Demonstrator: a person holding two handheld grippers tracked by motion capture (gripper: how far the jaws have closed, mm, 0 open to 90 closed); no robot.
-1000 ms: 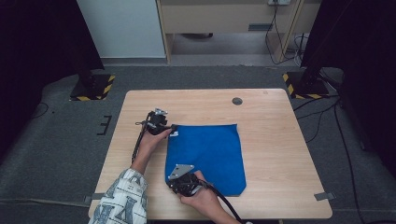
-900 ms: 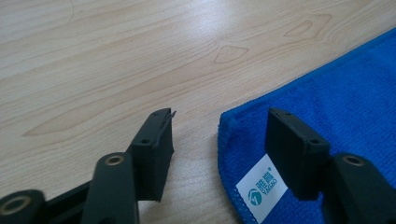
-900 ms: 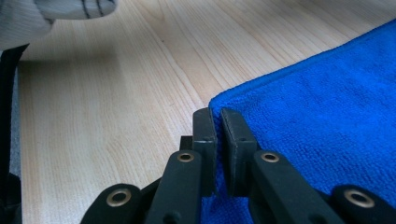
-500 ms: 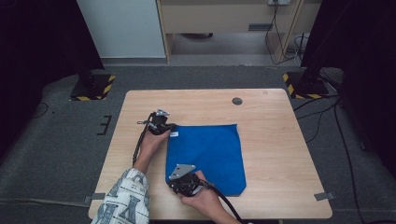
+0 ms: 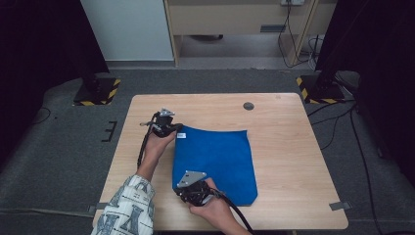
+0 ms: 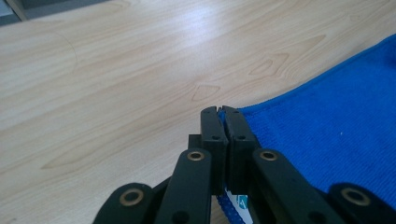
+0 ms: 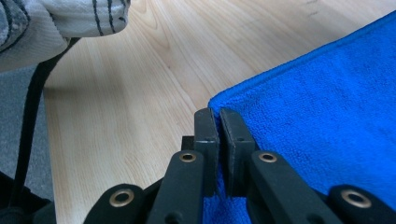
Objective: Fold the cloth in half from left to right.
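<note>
Grey carpet floor point(image 5: 58, 161), pale wooden table point(image 5: 293, 147)

I find no text I can read. The small white tag point(image 5: 180, 135) on the blue cloth point(image 5: 215, 161) carries a mark in my left gripper view, too cropped to decipher.

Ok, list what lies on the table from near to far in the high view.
Right gripper shut on the blue cloth's near corner → blue cloth → left gripper shut on its far corner → dark round cap set in the table.
</note>
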